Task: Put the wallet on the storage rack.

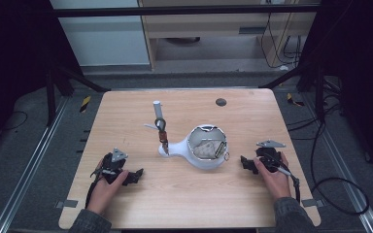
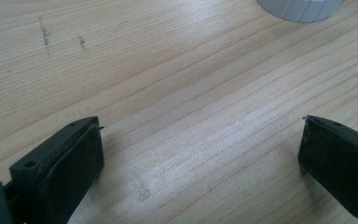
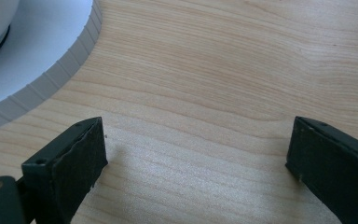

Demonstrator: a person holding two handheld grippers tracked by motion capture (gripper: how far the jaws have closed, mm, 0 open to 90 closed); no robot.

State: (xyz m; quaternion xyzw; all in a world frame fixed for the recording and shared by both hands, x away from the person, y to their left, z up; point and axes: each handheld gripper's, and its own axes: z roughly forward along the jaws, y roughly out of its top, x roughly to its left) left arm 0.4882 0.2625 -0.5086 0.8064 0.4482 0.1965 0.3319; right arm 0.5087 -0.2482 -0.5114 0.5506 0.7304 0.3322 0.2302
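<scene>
- White pot (image 1: 206, 151) mid-table, tool (image 1: 161, 130) at its spout.
- Left gripper (image 1: 135, 175), right gripper (image 1: 245, 162): jaws wide, empty, flanking.
- Step: likely approach; next, close in on pot.

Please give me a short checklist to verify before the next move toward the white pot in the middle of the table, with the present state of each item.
1. Left gripper jaws open, nothing between them: ok.
2. Right gripper jaws open, bare wood between them: ok.
3. White rounded plastic pot with a spout stands on the light wooden table, between both grippers: ok.
4. Dark slim tool with a white handle stands at the spout end, free of both grippers: ok.
5. Crumpled grey contents inside the pot: what they are, cannot tell.
6. Wire piece at the pot's rim fixed or loose: cannot tell.
</scene>
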